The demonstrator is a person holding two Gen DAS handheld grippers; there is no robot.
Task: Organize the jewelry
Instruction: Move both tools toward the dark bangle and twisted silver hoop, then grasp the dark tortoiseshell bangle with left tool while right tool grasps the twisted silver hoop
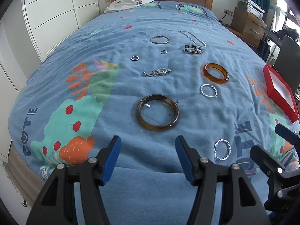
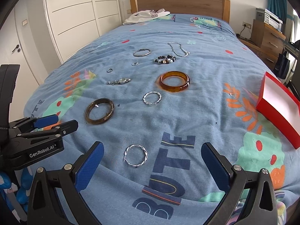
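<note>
Jewelry lies spread on the blue bedspread. A dark brown bangle [image 1: 158, 112] [image 2: 100, 111] lies just ahead of my open, empty left gripper [image 1: 148, 146]. A twisted silver hoop [image 2: 135, 156] [image 1: 222, 149] lies between the fingers of my open, empty right gripper [image 2: 152, 153]. Farther off are a second silver hoop [image 2: 152, 98] [image 1: 208, 91], an amber bangle [image 2: 174, 81] [image 1: 216, 73], a watch [image 1: 157, 72] [image 2: 119, 81], two small rings [image 1: 135, 58] [image 1: 163, 51], a thin bangle [image 1: 159, 39], a beaded bracelet [image 2: 165, 58] and a chain necklace [image 2: 178, 49]. An open red box [image 2: 279, 108] [image 1: 279, 91] sits at the right.
White clothing [image 1: 129, 2] lies at the wooden headboard [image 2: 180, 3]. White wardrobes [image 2: 71, 15] stand to the left of the bed, a wooden dresser [image 2: 268, 39] to the right. The left gripper also shows in the right wrist view [image 2: 56, 122], low at the left.
</note>
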